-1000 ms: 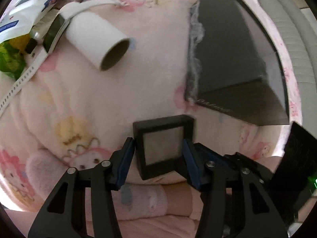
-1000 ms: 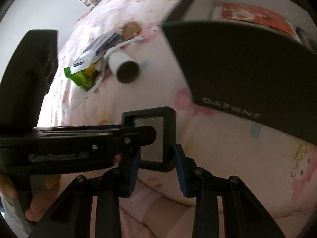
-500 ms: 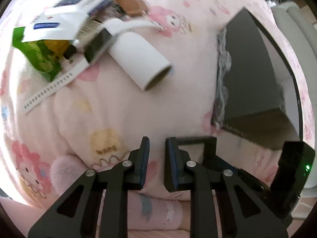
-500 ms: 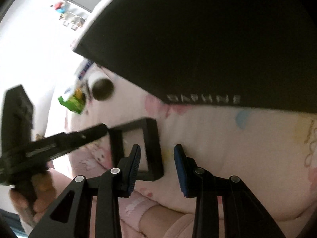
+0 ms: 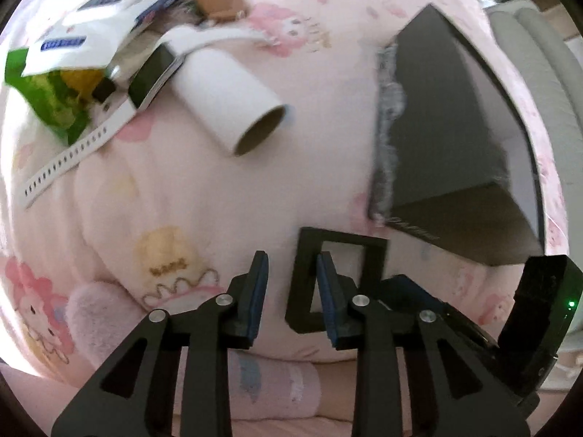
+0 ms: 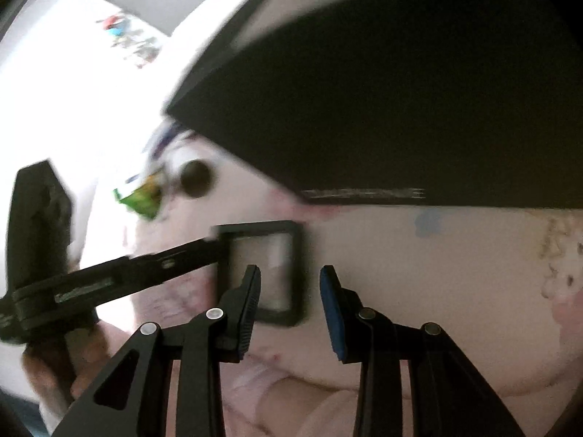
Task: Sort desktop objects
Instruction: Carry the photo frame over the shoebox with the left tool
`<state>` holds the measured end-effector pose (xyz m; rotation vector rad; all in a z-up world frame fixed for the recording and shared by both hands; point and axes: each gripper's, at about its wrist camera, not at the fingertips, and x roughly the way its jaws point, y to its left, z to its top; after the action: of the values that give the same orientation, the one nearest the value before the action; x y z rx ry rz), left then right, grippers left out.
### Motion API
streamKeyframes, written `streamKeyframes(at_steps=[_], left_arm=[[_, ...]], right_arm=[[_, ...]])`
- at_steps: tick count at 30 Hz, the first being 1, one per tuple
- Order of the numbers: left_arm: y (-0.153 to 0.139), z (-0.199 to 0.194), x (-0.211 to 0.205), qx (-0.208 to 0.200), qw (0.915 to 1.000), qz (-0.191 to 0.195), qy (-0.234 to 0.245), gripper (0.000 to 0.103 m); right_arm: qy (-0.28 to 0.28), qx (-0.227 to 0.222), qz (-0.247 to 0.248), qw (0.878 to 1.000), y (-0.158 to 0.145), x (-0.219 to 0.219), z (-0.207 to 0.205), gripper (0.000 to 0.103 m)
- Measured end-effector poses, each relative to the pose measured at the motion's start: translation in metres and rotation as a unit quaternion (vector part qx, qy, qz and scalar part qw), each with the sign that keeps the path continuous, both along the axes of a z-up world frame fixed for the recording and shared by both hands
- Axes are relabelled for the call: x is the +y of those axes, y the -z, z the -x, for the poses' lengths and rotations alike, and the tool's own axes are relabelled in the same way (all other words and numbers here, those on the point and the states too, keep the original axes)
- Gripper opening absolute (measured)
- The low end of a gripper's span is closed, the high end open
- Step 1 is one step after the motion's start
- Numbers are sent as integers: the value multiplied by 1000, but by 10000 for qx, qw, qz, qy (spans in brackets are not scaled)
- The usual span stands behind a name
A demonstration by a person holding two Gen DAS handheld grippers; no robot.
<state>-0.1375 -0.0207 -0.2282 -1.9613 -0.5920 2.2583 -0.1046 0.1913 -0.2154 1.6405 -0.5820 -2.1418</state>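
A small black square frame (image 5: 342, 251) with a pale middle lies on the pink blanket (image 5: 218, 200), just in front of the black box (image 5: 448, 138). My left gripper (image 5: 292, 258) points down at it, its jaws opening. The frame's left edge stands between them, and a gap shows at the left pad. In the right wrist view the frame (image 6: 277, 229) sits partly between the fingers of my right gripper (image 6: 289, 269), which is open, with a gap at the right pad. The left gripper's fingers (image 6: 175, 260) reach the frame's left edge there.
The box (image 6: 382, 91), lettered on its front, fills the right. At the back left lie a white roll with a cardboard core (image 5: 226, 102), a white smartwatch (image 5: 109, 109), a green packet (image 5: 47, 98) and a white packet (image 5: 91, 32). A person's hand (image 6: 47, 364) holds the left tool.
The left jaws, wide around the frame a second ago, narrowed beside it and now spread again over its left edge. The right view has swung closer to the box.
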Motion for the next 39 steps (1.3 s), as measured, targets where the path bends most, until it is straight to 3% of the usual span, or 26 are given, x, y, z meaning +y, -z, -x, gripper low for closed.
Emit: streamKeyframes(at_steps=[3, 6, 9, 11, 13, 17, 19, 24, 27, 30, 34, 39], left_arm=[[1, 1, 3, -37, 9999, 82, 77, 28], [11, 3, 14, -286, 9988, 129, 368, 45], [16, 5, 21, -358, 9979, 170, 504, 45], [9, 4, 21, -197, 9980, 133, 586, 35], [1, 3, 23, 2, 9976, 58, 686, 34], [-16, -3, 23, 319, 9956, 31, 879, 25], [-27, -7, 20, 488, 9944, -64, 940, 25], [-81, -20, 29, 1244, 9852, -217, 1160, 25], [-102, 0, 49, 1535, 9796, -211, 1277, 25], [-134, 24, 67, 1737, 9760, -265, 1290, 25], [-136, 66, 107, 1656, 9775, -111, 1300, 24], [-102, 95, 138, 1006, 9830, 93, 1533, 21]], right_arm=[[69, -173, -38, 9998, 7, 5, 2, 31], [-162, -208, -56, 9996, 12, -3, 3, 31], [-412, -142, -84, 9990, 14, -12, 1, 31], [-498, -55, 82, 9987, 10, -14, -1, 31], [-497, 23, 218, 9985, 4, -11, -4, 28], [-632, 489, -154, 9967, -21, -14, -14, 27], [-739, 741, -334, 9939, -36, -12, -20, 26], [-566, 1043, 91, 9929, -73, 10, -25, 26], [-390, 1267, 259, 9908, -98, 18, -16, 26], [-422, 1629, 47, 9857, -128, 23, 4, 26], [-433, 1871, -378, 9807, -151, 32, 40, 26], [-273, 1529, -712, 9853, -115, 61, 75, 23]])
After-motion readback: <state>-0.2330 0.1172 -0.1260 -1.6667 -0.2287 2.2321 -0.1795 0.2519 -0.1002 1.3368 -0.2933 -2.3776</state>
